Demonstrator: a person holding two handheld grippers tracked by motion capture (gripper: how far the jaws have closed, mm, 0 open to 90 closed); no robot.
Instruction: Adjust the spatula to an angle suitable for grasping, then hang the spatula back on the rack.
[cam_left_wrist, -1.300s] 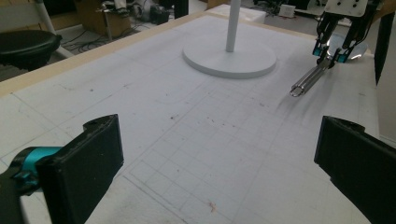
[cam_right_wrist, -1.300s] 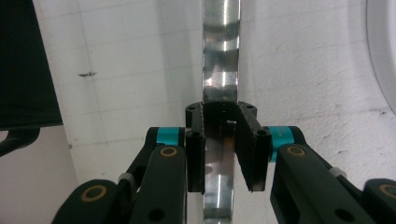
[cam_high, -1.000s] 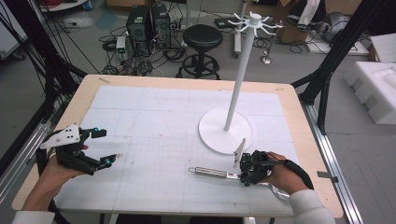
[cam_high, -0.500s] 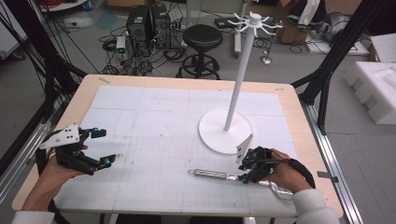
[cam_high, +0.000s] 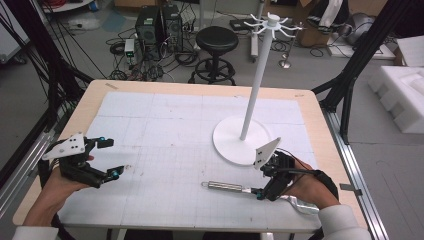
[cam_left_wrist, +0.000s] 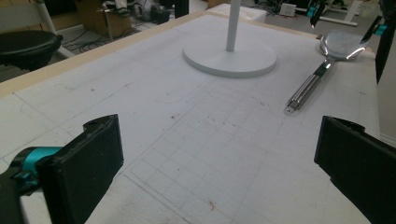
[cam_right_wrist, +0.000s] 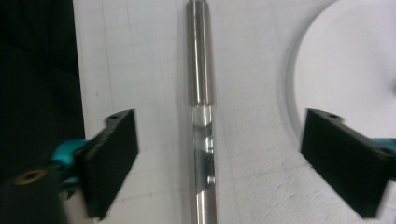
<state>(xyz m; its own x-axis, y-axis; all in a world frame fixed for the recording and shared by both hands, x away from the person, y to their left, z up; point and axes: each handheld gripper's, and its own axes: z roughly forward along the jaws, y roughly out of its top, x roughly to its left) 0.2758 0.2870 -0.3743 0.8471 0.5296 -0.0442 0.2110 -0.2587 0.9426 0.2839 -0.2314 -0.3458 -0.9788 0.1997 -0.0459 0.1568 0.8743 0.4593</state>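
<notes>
- At 8 o'clock on the table (cam_high: 95, 107): left gripper (cam_high: 109, 158) idle above the mat, jaws spread wide, nothing between them.
- Centre-right, 4 o'clock: steel spatula (cam_high: 230, 187) lies flat on the white grid mat (cam_high: 165, 130), handle toward 9, blade toward 3, just beside the white hook stand (cam_high: 242, 145) base, not touching.
- Right gripper (cam_right_wrist: 219, 158) straddles the neck where handle meets blade; jaws apart, not yet closed.
- Judgement: rigid, light, polished metal, likely slippery; round handle may roll. Take hold at the flatter neck or mid-handle, squeeze square-on.
- Surface: flat, matte, scuffed.
- Room, 12 o'clock: black stool (cam_high: 216, 41), computer towers, cable clutter on floor.
</notes>
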